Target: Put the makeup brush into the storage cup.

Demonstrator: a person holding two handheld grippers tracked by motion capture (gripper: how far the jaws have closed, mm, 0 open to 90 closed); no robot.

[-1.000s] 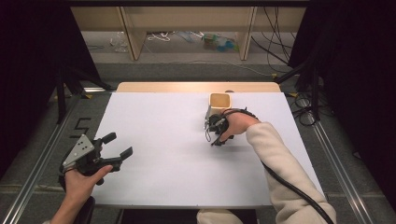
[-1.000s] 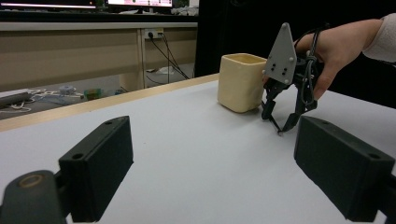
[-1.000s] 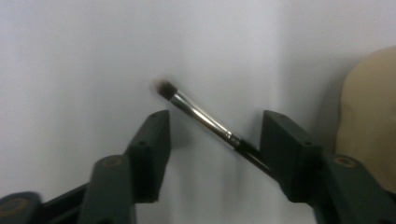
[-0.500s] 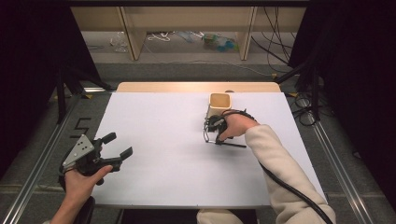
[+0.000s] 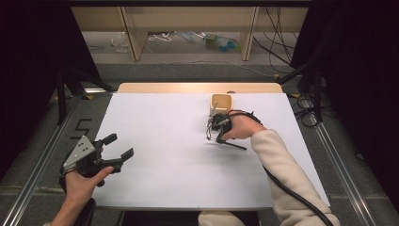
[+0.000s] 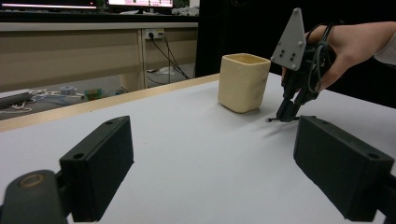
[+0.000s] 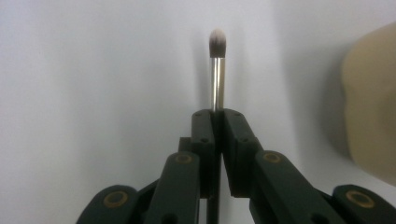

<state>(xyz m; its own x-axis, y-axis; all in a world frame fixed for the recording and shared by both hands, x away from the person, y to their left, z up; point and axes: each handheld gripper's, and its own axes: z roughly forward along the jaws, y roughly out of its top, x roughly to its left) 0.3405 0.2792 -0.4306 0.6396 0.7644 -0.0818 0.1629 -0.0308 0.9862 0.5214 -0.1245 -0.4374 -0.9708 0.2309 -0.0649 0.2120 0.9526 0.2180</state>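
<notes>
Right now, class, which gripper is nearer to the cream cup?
Right. The right gripper sits just in front of the cup, shut on a small brush. The left gripper hangs open near the table's left front edge, well away.

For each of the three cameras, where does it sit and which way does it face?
High view: above the near side, facing forward and down on the white table; both forearms show.
Left gripper view: rides the left tool, open, looking level across at the cream cup and right tool.
Right gripper view: looks down along the right tool, shut on a brush.
All views share the cup.
</notes>
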